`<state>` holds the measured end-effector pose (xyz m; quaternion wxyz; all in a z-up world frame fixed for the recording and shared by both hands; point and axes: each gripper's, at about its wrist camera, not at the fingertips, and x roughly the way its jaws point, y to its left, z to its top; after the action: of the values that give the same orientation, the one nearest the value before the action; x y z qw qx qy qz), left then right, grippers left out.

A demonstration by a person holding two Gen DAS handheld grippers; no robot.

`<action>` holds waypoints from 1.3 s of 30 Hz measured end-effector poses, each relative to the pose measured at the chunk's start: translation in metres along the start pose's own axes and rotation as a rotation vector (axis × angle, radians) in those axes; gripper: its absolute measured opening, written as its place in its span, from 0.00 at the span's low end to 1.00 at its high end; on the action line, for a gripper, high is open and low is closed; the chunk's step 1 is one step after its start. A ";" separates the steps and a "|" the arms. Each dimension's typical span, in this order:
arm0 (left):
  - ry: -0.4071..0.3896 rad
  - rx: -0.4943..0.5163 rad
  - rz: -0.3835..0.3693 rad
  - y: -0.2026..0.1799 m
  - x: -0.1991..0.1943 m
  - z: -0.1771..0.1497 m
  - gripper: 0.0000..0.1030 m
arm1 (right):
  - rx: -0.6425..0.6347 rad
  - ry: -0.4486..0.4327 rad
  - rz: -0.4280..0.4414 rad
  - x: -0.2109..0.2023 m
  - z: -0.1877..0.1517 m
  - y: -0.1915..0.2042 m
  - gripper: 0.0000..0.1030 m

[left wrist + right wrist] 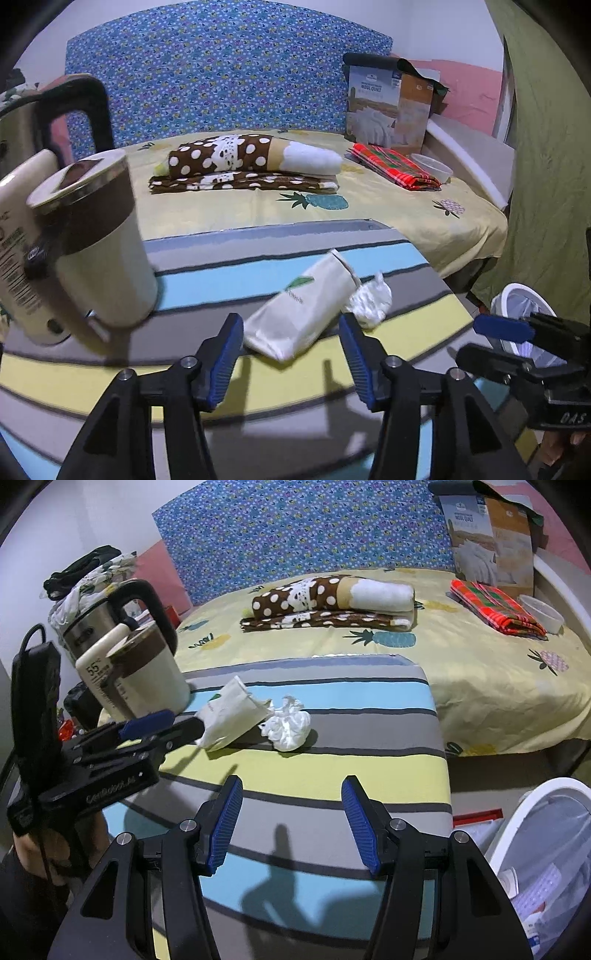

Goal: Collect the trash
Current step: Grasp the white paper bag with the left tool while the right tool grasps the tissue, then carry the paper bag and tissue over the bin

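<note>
A paper bag (301, 312) and a crumpled tissue (370, 303) lie touching each other in the middle of the striped board (288, 384), nearer its far edge. The left gripper (291, 345) is spread wide just in front of the bag and pinches nothing. The right gripper (291, 821) is spread and empty too. A white bin (554, 853) beside the board's right edge already holds some trash. Both pieces are left to pick up.
</note>
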<state>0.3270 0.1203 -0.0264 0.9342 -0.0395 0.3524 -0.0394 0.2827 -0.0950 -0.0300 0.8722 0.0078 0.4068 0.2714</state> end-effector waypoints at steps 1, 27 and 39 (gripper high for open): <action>0.001 0.006 -0.006 0.001 0.005 0.003 0.56 | 0.002 0.002 -0.001 0.002 0.002 -0.001 0.56; 0.040 0.030 0.003 0.001 0.000 -0.013 0.27 | 0.010 -0.009 0.007 0.041 0.035 0.000 0.56; 0.049 -0.014 0.007 0.015 -0.006 -0.018 0.27 | -0.024 0.040 -0.034 0.068 0.042 0.003 0.24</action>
<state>0.3114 0.1344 -0.0375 0.9251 -0.0438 0.3756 -0.0349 0.3468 -0.0508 -0.0487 0.8684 -0.0148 0.4211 0.2615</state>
